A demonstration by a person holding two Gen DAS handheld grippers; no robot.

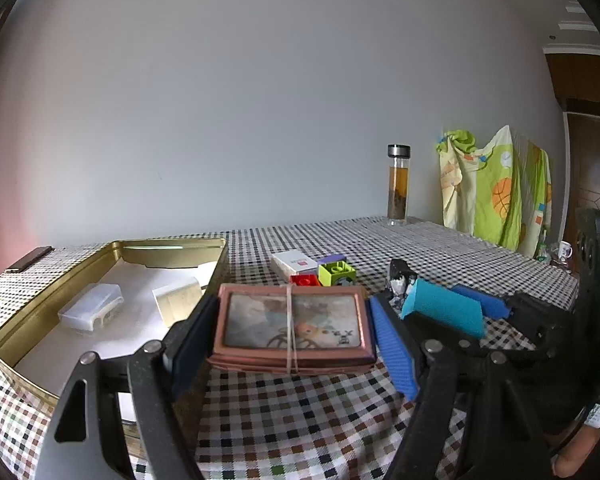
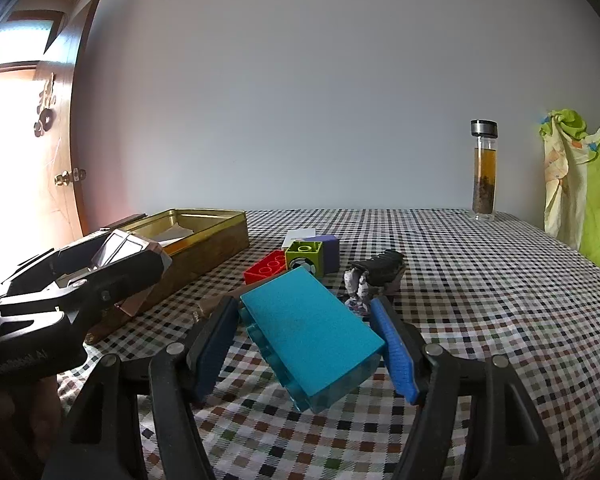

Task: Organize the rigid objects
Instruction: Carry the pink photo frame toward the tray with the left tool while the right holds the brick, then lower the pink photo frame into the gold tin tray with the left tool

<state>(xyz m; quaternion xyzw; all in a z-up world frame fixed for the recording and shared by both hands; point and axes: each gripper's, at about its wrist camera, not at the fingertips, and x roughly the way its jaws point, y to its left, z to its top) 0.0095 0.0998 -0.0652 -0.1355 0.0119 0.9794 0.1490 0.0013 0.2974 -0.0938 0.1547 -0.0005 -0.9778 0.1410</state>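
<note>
The left claw (image 1: 292, 332) is clamped on a banded stack of brown cards (image 1: 292, 326), held just above the checked worktop (image 1: 300, 420) beside the gold tin (image 1: 112, 248). The right claw (image 2: 306, 340) is clamped on a teal block (image 2: 312, 328), tilted and raised off the worktop.

Colour rundown: the tablecloth (image 2: 480, 280) is a small check of black, brown and green on white. The open rectangular metal tin (image 1: 28, 320) is gold, the big plastic brick (image 2: 312, 336) is teal, next to a red studded brick (image 2: 266, 266), a lime-green cube block (image 2: 306, 258) and a purple block (image 2: 330, 252). The banded card stack (image 1: 292, 320) is coppery brown.
</note>
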